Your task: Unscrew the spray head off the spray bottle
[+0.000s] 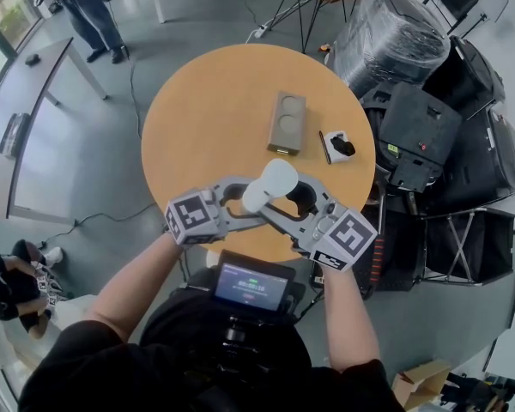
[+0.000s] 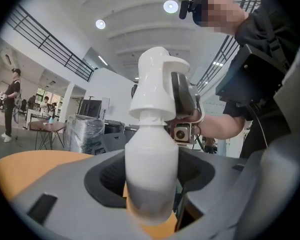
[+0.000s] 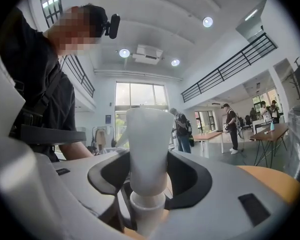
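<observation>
White spray head (image 3: 149, 151) btwn R fingers (image 3: 192, 176)

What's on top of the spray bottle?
The white spray head sits on the spray bottle, gripped by the right tongs. The neck threads beneath it are covered.

I have the spray bottle (image 1: 254, 197) up over the near edge of the tabletop (image 1: 197, 110), with the spray head (image 1: 281, 177) on top of it. My left hand-held gripper (image 2: 151, 176) comes in from the left with a jaw on each side of the bottle's body. My right hand-held gripper (image 3: 147, 154) comes in from the right around the head. Behind them, mid-tabletop, lies a block (image 1: 287, 123), with a small item (image 1: 339, 144) just to its right. Cases (image 1: 421, 127) stand on the floor to the right of the tabletop.
</observation>
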Action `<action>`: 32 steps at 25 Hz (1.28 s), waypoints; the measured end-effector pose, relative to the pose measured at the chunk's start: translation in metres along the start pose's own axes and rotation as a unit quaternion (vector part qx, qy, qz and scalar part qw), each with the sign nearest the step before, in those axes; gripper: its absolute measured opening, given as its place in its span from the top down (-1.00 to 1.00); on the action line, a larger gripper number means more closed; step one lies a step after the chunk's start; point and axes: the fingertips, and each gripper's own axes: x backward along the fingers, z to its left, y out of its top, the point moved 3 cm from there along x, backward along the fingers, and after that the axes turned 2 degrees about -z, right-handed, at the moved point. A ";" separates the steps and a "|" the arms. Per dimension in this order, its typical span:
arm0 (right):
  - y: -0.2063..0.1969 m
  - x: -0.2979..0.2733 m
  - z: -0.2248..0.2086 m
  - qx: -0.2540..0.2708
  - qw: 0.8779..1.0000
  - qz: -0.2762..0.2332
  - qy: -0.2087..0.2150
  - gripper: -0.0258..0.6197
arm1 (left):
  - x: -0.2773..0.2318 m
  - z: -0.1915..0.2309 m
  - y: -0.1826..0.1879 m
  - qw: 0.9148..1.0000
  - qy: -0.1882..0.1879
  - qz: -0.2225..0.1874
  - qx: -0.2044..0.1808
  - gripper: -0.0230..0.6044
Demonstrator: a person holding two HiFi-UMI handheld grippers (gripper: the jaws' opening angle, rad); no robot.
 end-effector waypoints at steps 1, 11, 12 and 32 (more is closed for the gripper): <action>0.001 0.000 0.000 0.000 1.000 0.001 -0.002 0.15 | 0.000 0.000 -0.002 1.000 0.003 0.001 -0.001 -0.05; 0.039 0.011 -0.003 0.015 0.999 -0.026 -0.016 0.15 | 0.000 0.005 -0.014 0.999 0.030 0.004 -0.018 -0.05; 0.044 0.012 -0.004 0.017 0.999 -0.031 -0.017 0.15 | 0.000 0.007 -0.015 0.999 0.035 0.004 -0.020 -0.05; 0.006 0.049 -0.077 -0.054 0.991 0.023 -0.124 0.16 | -0.001 0.044 -0.078 0.993 0.102 0.028 -0.055 -0.06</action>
